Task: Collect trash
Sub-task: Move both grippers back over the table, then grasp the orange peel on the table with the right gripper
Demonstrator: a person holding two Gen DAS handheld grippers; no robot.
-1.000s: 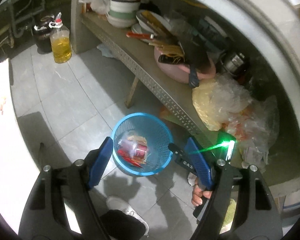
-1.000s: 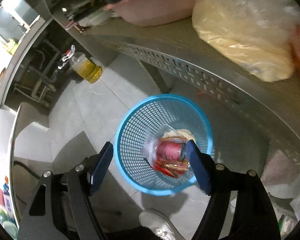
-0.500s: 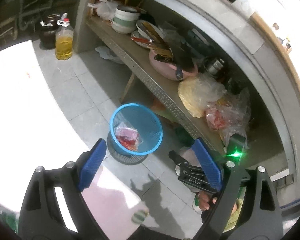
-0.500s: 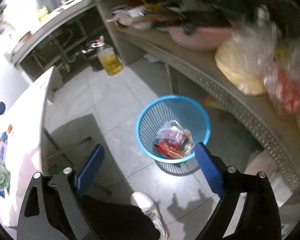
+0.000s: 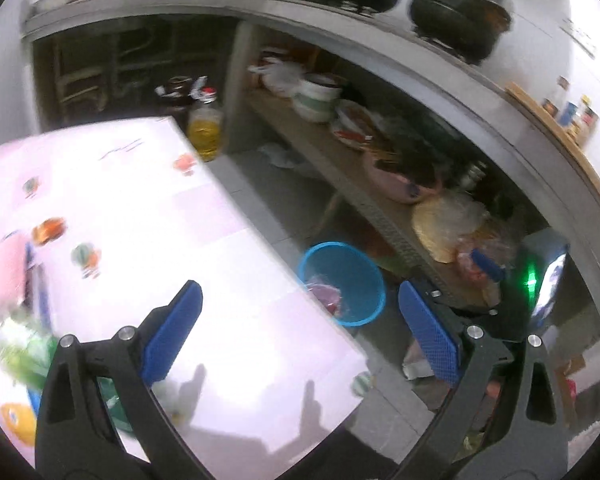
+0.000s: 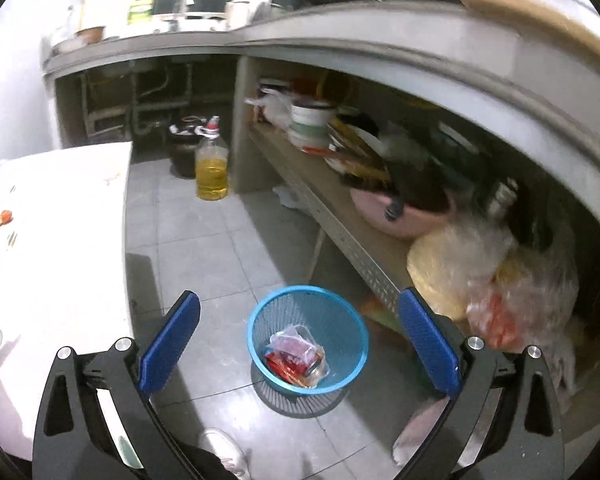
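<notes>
Trash [image 5: 326, 294] lies inside the blue basket [image 5: 364, 276] beside the surface [image 5: 140, 240]; the left gripper [image 5: 300, 338], opening and empty, hangs above that basket. Seen from the right wrist, the basket [image 6: 340, 320] holds wrappers [image 6: 296, 356]; the right gripper [image 6: 300, 340], opening, empty, hangs above it.
</notes>
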